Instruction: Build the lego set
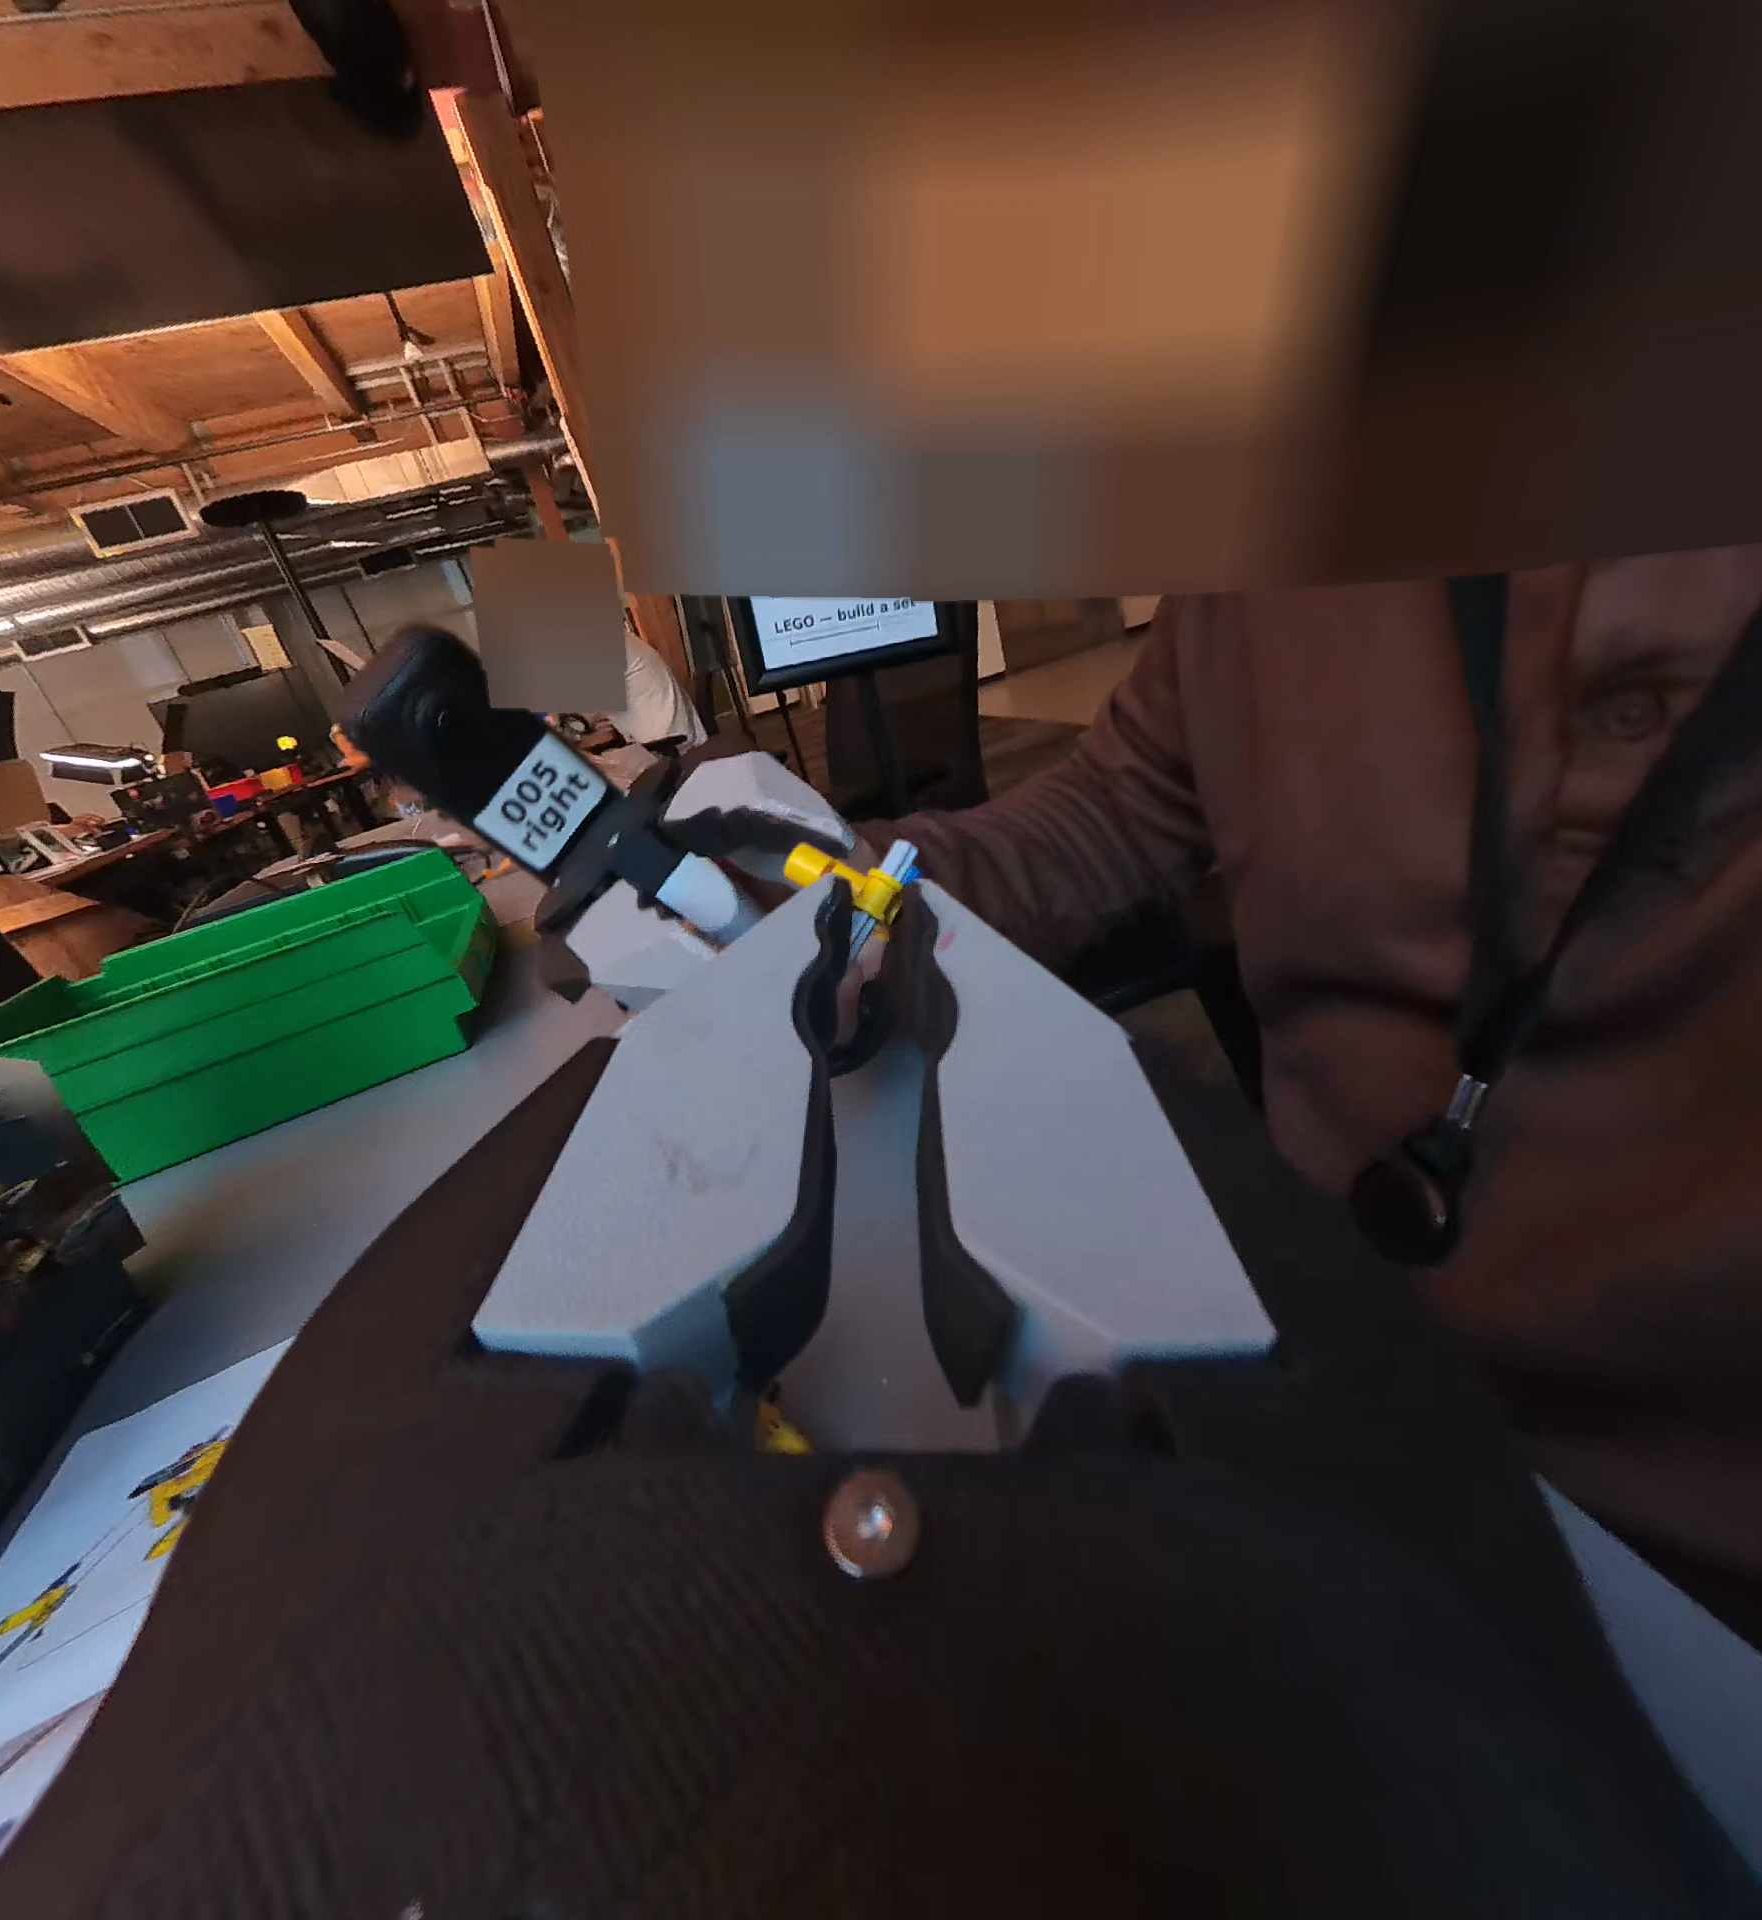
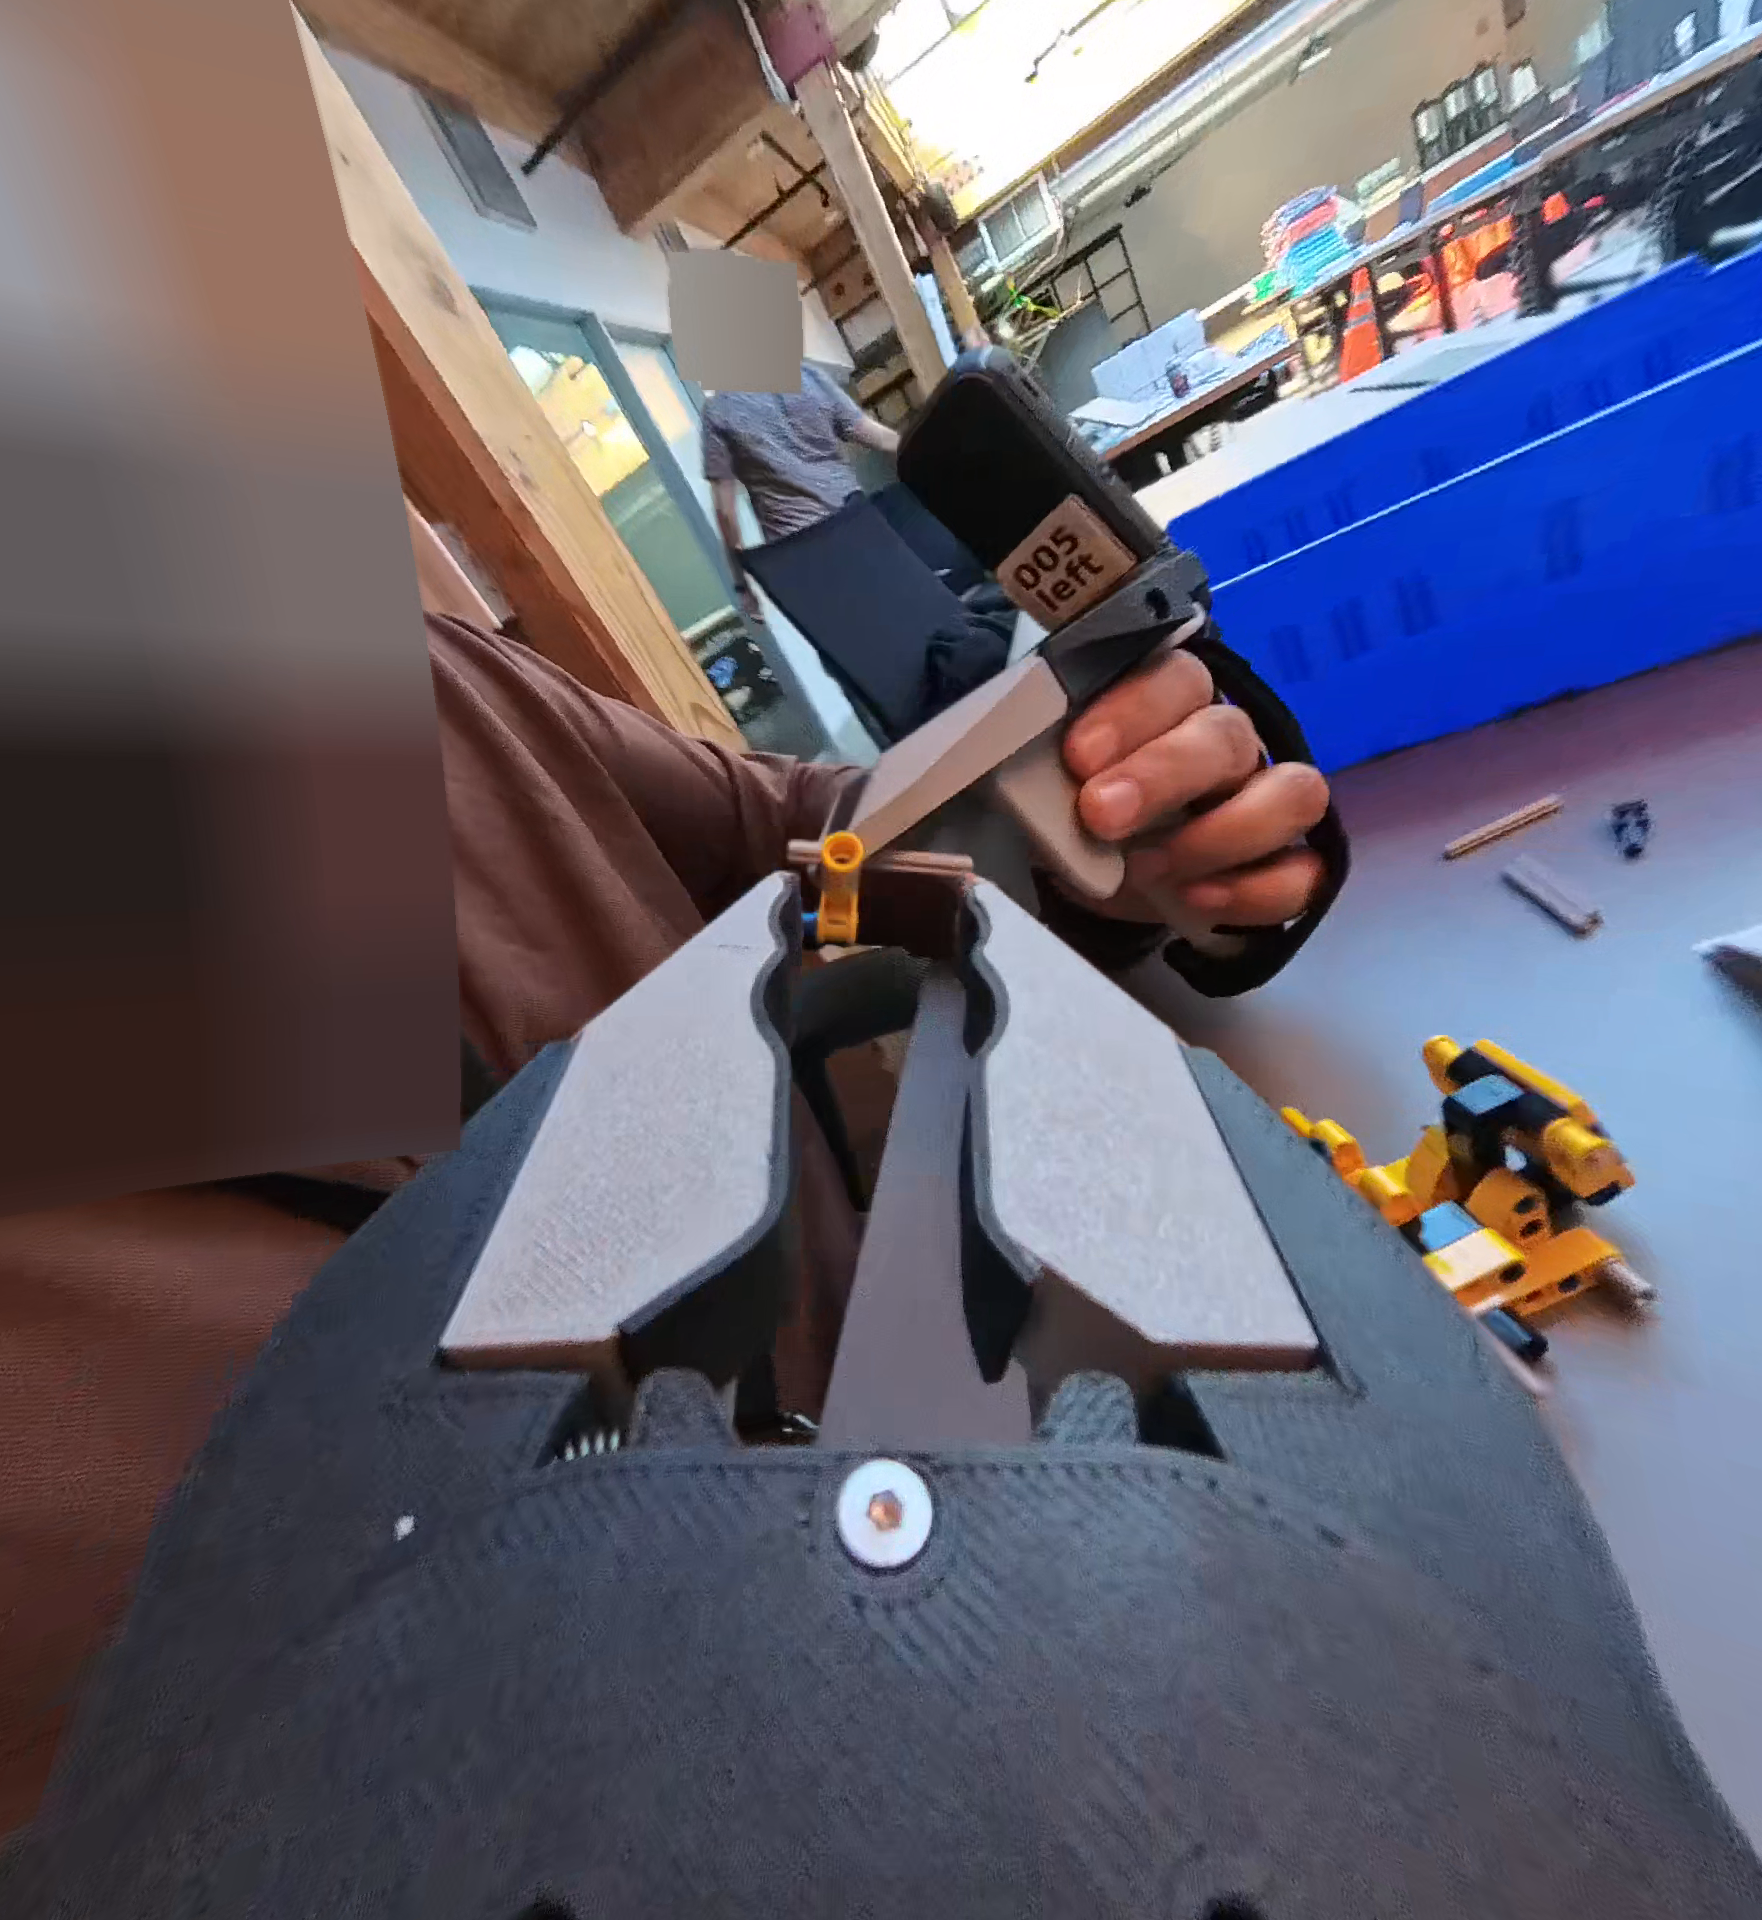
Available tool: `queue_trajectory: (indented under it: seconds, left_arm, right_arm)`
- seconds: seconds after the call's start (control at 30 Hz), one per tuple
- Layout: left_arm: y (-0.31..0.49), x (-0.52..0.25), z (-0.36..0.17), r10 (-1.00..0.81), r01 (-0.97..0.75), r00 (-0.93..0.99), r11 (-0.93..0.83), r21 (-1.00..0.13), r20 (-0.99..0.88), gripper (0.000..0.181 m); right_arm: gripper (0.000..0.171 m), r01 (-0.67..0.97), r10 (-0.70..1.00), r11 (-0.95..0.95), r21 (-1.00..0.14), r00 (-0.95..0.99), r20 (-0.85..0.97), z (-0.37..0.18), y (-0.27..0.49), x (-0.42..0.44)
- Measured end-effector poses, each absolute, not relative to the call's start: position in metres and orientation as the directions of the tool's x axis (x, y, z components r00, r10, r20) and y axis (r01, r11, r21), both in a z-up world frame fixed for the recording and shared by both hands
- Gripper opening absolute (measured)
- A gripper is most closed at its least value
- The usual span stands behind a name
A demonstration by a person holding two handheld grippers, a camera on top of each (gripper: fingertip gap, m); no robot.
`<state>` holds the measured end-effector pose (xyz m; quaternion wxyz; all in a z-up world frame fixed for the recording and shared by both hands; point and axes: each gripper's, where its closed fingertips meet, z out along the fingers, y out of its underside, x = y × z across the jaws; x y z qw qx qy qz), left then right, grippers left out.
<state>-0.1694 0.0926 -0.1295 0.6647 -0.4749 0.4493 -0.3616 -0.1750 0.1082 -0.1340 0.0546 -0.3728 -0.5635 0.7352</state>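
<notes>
Two grippers meet in mid-air above the table, close in front of our chest, and we hold them tip to tip because the piece between them is too small to steady on the grey tabletop.

Our left gripper has its fingers drawn nearly together on a small yellow plastic connector with a cross-shaped end, threaded on a thin pale axle with a touch of blue. The narrow gap is what pins the part so that its free end points away from us, open to the other tool.

Our right gripper stands only partly closed. The same yellow connector sits just beside its left fingertip, but we cannot tell whether the pads actually press it or merely come alongside. We judge that this gripper is lining up to push or seat the part while the left one braces it.

The half-built yellow and black lego model lies on the table to the right, well apart, waiting for this sub-piece. A few loose thin sticks lie farther off. On the left a green plastic bin stands near the open instruction sheet, within easy glance.
</notes>
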Motion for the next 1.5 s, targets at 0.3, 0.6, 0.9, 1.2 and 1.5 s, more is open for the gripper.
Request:
queue_trajectory:
  seconds: [0.3, 0.6, 0.9, 1.2, 1.5]
  left_arm:
    - [0.099, -0.169, -0.138, -0.875, -0.042, 0.373, 0.314, -0.948, -0.307, 0.007]
    - [0.13, -0.197, -0.167, -0.835, -0.18, 0.535, 0.04, -0.983, -0.132, 0.016]
    - [0.147, -0.203, -0.228, -0.757, -0.353, 0.653, -0.317, -0.88, 0.011, 0.018]
    - [0.153, -0.208, -0.207, -0.687, -0.374, 0.716, -0.223, -0.9, -0.127, 0.021]
    - [0.158, -0.206, -0.234, -0.681, -0.372, 0.731, -0.329, -0.868, -0.055, 0.028]
  right_arm:
    - [0.005, 0.31, 0.588, -0.211, -0.927, -0.717, -0.374, -0.14, 0.097, -0.18]
    - [0.004, 0.429, 0.93, -0.035, -0.903, -0.318, -0.187, -0.201, 0.181, -0.2]
    - [0.004, 0.53, 0.985, 0.04, -0.847, -0.165, -0.056, -0.234, 0.195, -0.202]
    - [0.004, 0.48, 0.991, 0.003, -0.877, -0.122, -0.063, -0.221, 0.199, -0.202]
    - [0.004, 0.49, 0.942, -0.19, -0.851, -0.151, -0.298, -0.232, 0.2, -0.205]
